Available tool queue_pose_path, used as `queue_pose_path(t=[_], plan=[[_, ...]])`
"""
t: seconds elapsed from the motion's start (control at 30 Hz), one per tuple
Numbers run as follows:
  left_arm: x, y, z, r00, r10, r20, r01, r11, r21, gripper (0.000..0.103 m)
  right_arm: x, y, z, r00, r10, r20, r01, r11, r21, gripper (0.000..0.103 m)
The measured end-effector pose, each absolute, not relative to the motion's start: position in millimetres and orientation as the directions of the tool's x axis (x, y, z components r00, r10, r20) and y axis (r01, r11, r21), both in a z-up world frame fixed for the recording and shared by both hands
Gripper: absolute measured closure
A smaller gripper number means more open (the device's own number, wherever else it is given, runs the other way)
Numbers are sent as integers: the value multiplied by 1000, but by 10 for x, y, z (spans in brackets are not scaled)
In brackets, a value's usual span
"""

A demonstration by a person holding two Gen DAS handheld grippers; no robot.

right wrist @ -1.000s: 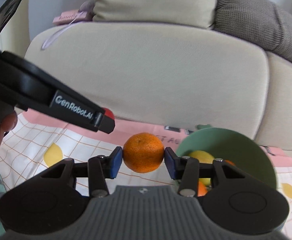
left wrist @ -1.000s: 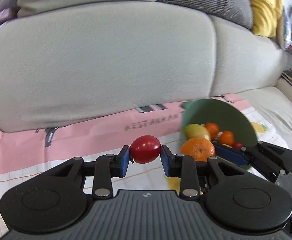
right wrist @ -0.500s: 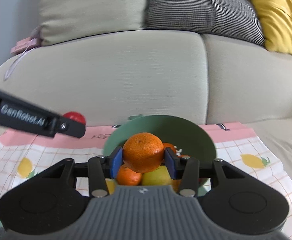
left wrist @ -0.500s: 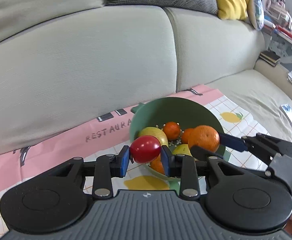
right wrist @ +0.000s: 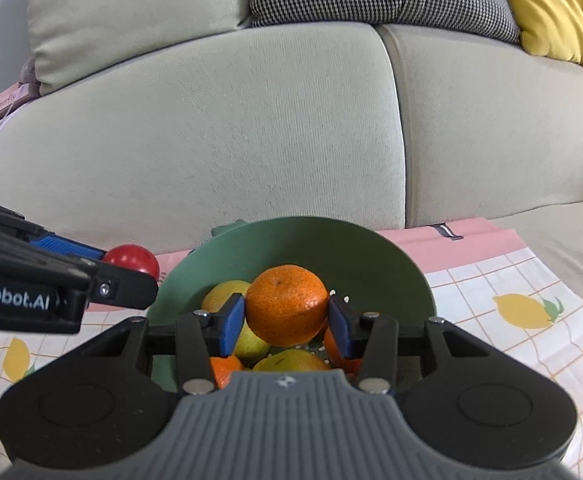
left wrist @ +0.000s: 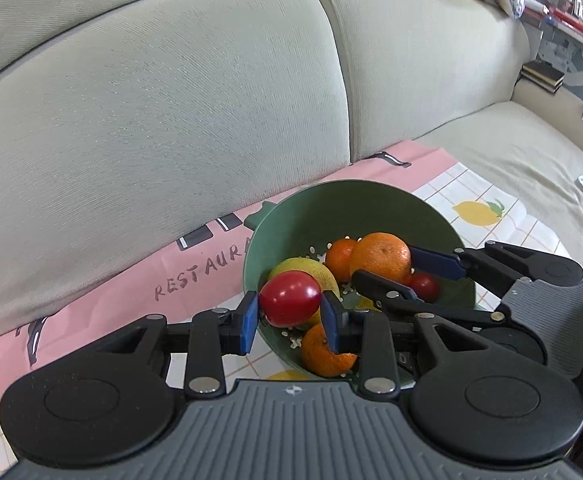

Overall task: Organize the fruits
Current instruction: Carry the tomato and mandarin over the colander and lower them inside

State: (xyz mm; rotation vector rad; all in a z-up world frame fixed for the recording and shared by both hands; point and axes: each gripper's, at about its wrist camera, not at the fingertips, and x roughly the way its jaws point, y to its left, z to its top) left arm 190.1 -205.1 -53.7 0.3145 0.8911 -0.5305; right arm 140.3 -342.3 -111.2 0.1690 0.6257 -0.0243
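We clamp a red tomato [left wrist: 289,299] in our left gripper [left wrist: 290,316] and a mandarin [right wrist: 286,304] in our right gripper [right wrist: 286,322], both poised above the green bowl [right wrist: 371,248] for dropping in

A beige sofa [left wrist: 511,168] carries everything. A cloth [left wrist: 139,276] with a pink border and a white lemon-print check lies across its seat, reaching the backrest. A green bowl [right wrist: 343,248] sits on the cloth, near the backrest.
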Motion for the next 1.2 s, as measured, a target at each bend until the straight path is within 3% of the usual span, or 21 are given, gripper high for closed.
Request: queue_pose_path(t=[0.4,0.57,0.67,1.2], plan=[[2098,-2165,-677,498,-291,-817,584,809,67,66,1582,-3399,-1354,775,40,-631,54,990,129,59],[2136,-2184,-696,494,-293,-819,589,805,67,66,1573,-3424,-1356,787,21,-617,76,989,131,59],[2164,-2221,-700,491,-297,-819,602,795,73,66,1533,-3460,-1321,805,12,-593,93,985,146,52],[2515,-2628,-940,447,-295,-845,652,753,82,66,1531,-3459,-1350,817,-78,-571,159,983,92,53]])
